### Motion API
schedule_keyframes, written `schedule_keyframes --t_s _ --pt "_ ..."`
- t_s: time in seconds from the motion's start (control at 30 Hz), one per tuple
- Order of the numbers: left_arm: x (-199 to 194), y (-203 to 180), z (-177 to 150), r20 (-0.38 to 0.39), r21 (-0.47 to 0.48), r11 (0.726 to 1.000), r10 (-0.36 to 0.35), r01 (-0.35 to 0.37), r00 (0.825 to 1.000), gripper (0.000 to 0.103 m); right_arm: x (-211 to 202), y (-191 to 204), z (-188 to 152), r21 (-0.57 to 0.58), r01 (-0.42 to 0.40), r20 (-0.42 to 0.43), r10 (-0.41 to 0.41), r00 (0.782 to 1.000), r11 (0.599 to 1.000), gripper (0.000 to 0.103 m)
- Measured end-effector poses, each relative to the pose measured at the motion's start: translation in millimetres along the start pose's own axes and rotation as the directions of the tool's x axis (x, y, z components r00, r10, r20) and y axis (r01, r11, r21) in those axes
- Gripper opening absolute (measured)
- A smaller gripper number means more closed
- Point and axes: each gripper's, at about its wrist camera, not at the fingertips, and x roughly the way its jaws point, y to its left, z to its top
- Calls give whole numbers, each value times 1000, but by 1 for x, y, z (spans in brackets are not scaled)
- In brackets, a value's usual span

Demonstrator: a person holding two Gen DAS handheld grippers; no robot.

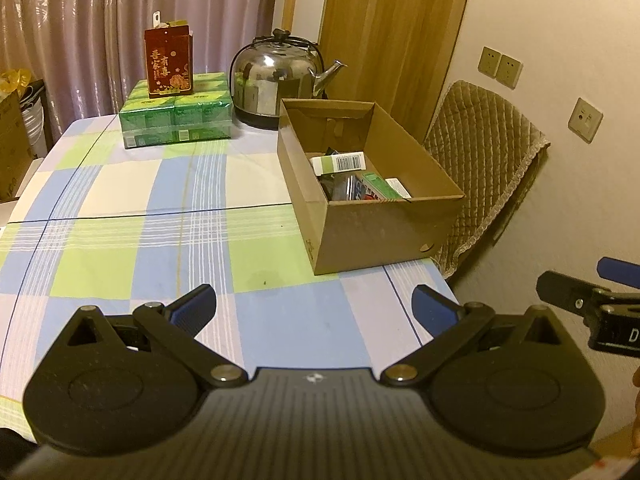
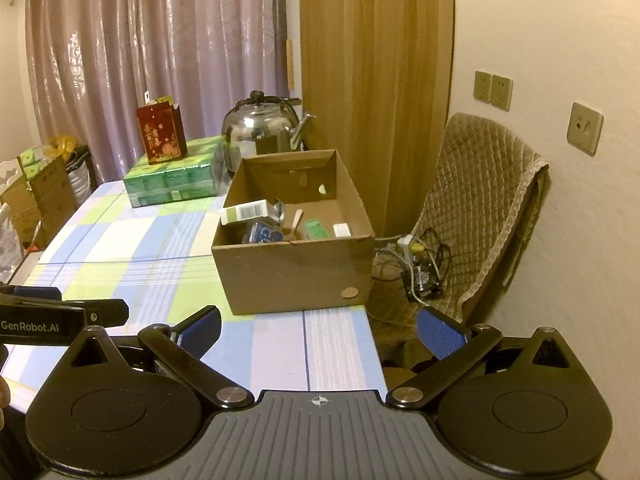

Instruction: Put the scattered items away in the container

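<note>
Both grippers spread and empty, low over the checked tablecloth; items sit inside the cardboard box.

We note the left gripper point(image 1: 314, 306) at the bottom of its view with blue fingers point(image 1: 194, 306) wide apart, nothing between them, only the tablecloth point(image 1: 120, 240) beyond. The right gripper point(image 2: 319, 330) reads the same: blue pads point(image 2: 202, 330) spread wide, holding nothing; its tip also shows at the right edge of the left view. Beyond the fingers, right of centre in both views, we see the open cardboard box point(image 1: 372, 236) near the table's right edge, holding small packets, among them a white barcoded carton point(image 1: 340, 163) and a green packet point(image 2: 316, 229). Further back, upper left of centre: a green wrapped pack point(image 1: 176, 118) with a red box point(image 1: 170, 64) on top, and a steel kettle point(image 1: 276, 76) just behind the box. A quilted chair point(image 2: 480, 208) stands at the right of the frame.
</note>
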Motion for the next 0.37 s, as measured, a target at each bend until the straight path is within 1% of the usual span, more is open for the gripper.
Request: schedule_keyframes --t_s 0.23,0.37 --pt "4 -1 -2 -18 8 1000 -4 5 1000 102 2 1 -2 1 -2 -7 2 1000 1000 101" --pt "2 -3 -5 2 25 1000 -16 16 1000 102 2 2 -3 3 0 -8 0 1000 1000 101"
